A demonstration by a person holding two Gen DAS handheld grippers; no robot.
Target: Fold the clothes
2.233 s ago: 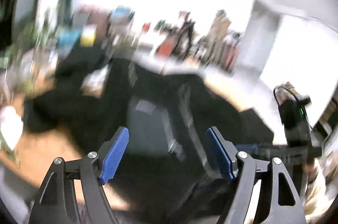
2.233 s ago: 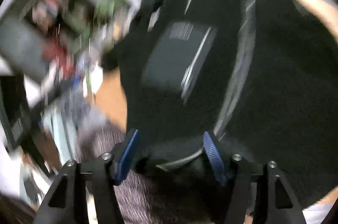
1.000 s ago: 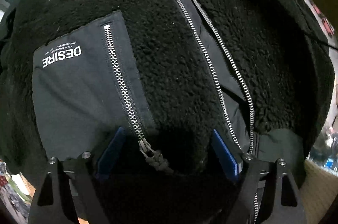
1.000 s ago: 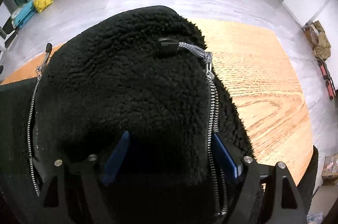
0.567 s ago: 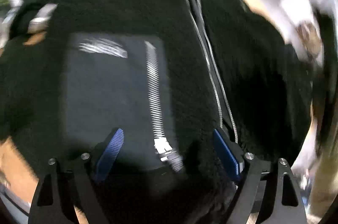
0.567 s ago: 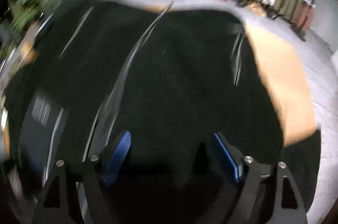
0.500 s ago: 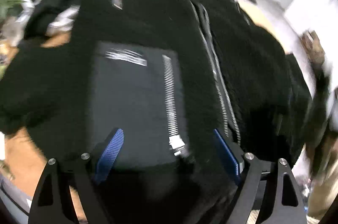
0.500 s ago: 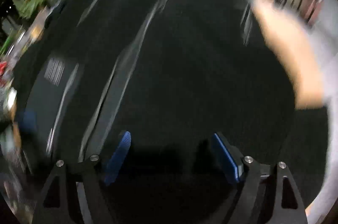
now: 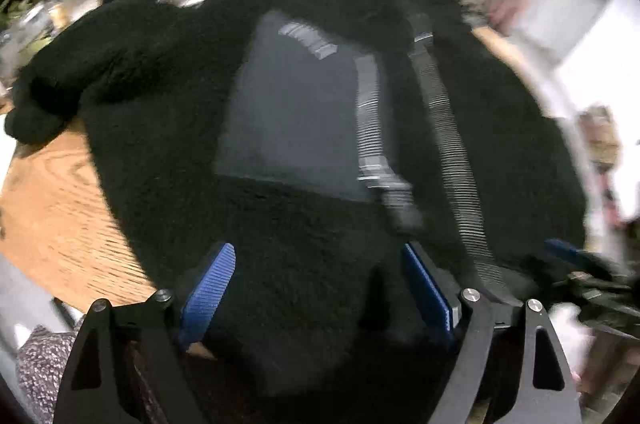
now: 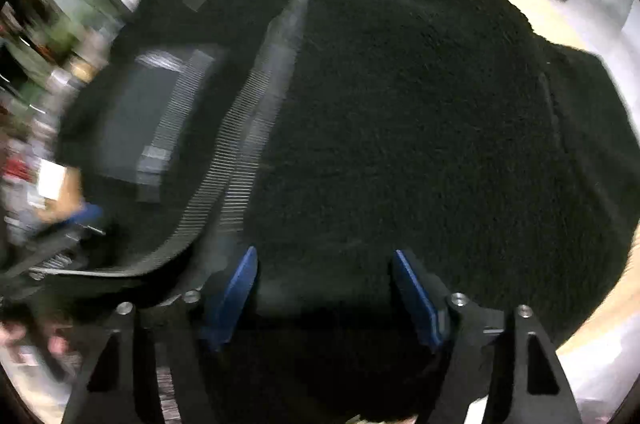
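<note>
Both our tongs, left gripper [image 9: 316, 288] and right gripper [image 10: 324, 288], now hover empty above the fleece jacket [image 9: 320, 224], backed off from its surface; right jaws are opening, left ones wide, so the jacket lies spread for folding.

A wooden tabletop [image 9: 60, 207] with visible oak grain is seen. A black fleece jacket [image 9: 304, 224] is spread flat over most of it, front up, one sleeve [image 9: 60, 91] laid out toward the edge.

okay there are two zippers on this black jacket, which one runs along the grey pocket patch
The shorter pocket zipper, on the grey patch's right edge. The longer front zipper runs down the black fleece instead.
</note>
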